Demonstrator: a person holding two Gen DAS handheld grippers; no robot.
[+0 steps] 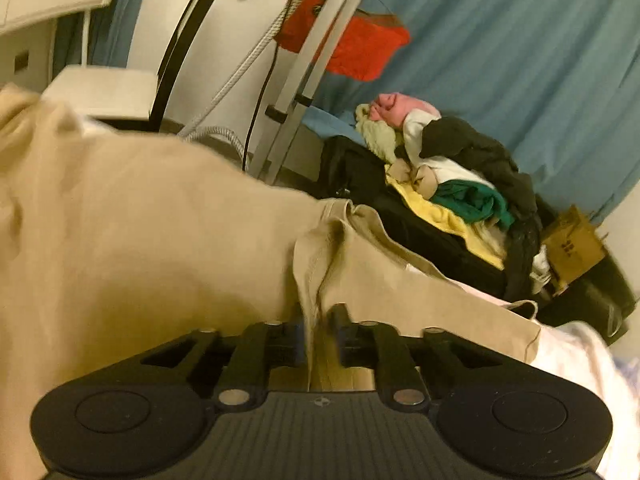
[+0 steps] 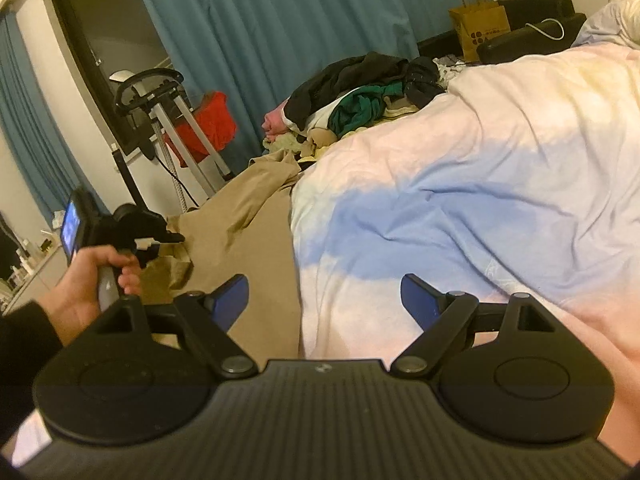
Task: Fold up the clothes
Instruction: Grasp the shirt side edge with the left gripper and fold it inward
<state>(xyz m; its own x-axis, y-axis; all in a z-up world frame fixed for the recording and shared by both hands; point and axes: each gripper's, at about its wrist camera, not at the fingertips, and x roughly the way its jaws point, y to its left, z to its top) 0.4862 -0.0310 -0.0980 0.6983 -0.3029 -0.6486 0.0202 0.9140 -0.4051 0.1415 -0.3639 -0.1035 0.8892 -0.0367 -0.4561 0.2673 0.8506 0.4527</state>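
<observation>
Across the left edge of the bed, a tan woven-cotton garment (image 2: 240, 216), probably trousers, lies draped from the pastel pink-and-blue duvet (image 2: 460, 184) down over the side, its far end bunched near a heap of mixed unfolded clothes (image 2: 360, 96). Assessment of handling: the fabric appears light, soft and limp, with no stiffness beyond its stitched hems; it will sag and crease wherever unsupported and is unlikely to slip from rubber pads. The sewn hem or waistband offers the firmest purchase, and two well-separated holds along one edge would keep it flat. The left gripper (image 1: 320, 320) is closed tight on a gathered fold of the tan cloth beside a stitched seam, with fabric pinched between its fingers and rising above them; the right wrist view confirms this grip, with the person's left hand (image 2: 92, 280) on the handle. The right gripper (image 2: 324, 300) stands wide apart, blue pads (image 2: 416, 300) bare, holding nothing, poised above the duvet just beside the garment's near edge.
</observation>
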